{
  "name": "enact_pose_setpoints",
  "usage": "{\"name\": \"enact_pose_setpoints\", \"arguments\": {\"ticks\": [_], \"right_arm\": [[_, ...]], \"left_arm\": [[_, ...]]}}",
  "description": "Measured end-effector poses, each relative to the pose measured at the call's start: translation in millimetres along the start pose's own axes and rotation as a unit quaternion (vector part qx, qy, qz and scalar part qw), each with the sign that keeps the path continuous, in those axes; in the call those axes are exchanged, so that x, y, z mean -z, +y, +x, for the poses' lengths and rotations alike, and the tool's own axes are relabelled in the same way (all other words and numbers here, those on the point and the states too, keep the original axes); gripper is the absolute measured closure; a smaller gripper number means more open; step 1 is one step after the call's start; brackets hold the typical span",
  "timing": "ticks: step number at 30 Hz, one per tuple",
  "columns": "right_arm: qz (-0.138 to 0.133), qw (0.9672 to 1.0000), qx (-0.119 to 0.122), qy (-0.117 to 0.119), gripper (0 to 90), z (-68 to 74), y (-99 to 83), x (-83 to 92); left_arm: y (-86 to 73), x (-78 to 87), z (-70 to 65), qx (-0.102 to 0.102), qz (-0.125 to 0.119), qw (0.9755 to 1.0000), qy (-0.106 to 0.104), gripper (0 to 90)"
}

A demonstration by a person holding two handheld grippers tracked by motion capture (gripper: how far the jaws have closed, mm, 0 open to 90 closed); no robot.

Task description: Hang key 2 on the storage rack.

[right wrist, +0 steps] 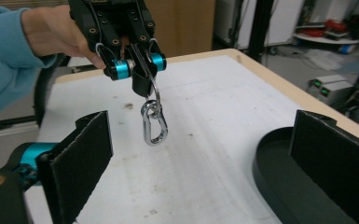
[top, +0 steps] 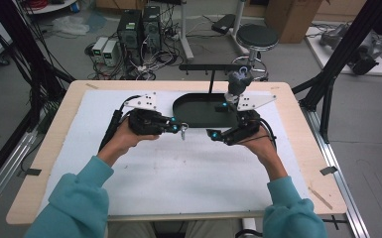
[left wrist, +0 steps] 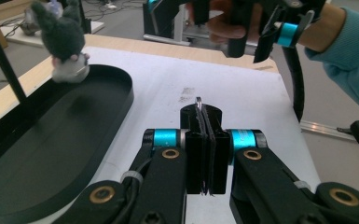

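A silver carabiner hangs from a thin metal ring, and my left gripper is shut on that ring. In the left gripper view the ring's edge pokes out between the closed pads. From above, the left gripper holds the carabiner just over the white mat, left of centre. My right gripper faces it from the right, open with nothing between its jaws. Its two wide pads frame the hanging carabiner from a short distance. The right gripper hovers opposite in the left gripper view.
A black oval tray lies at the back of the white mat. A grey plush toy sits at its far right end. A black stand rises behind the tray. Beyond the table are a stool, computers and cables.
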State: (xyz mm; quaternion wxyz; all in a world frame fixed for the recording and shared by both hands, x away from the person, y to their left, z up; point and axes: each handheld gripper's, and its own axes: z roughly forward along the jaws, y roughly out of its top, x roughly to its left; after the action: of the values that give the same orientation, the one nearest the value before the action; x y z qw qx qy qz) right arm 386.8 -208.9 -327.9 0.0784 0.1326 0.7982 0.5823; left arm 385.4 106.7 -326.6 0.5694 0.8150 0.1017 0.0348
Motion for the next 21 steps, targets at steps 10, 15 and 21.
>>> {"name": "enact_pose_setpoints", "arguments": {"ticks": [10, 15, 21], "right_arm": [[0.008, 0.9977, 0.013, 0.066, 35.2, -0.2, 6.9, -13.5], [0.007, 0.9968, 0.014, 0.079, 38.8, 0.4, 8.6, -19.7], [0.013, 0.9946, 0.019, 0.101, 50.8, 1.7, 8.7, -25.7]], "left_arm": [[1.0, -1.6, -1.0, -0.002, -0.018, 0.9998, -0.011, 88.2], [2.8, -3.1, -2.3, -0.004, -0.025, 0.9996, -0.014, 88.2], [4.4, -4.4, -3.9, -0.008, -0.025, 0.9995, -0.020, 88.2]]}}
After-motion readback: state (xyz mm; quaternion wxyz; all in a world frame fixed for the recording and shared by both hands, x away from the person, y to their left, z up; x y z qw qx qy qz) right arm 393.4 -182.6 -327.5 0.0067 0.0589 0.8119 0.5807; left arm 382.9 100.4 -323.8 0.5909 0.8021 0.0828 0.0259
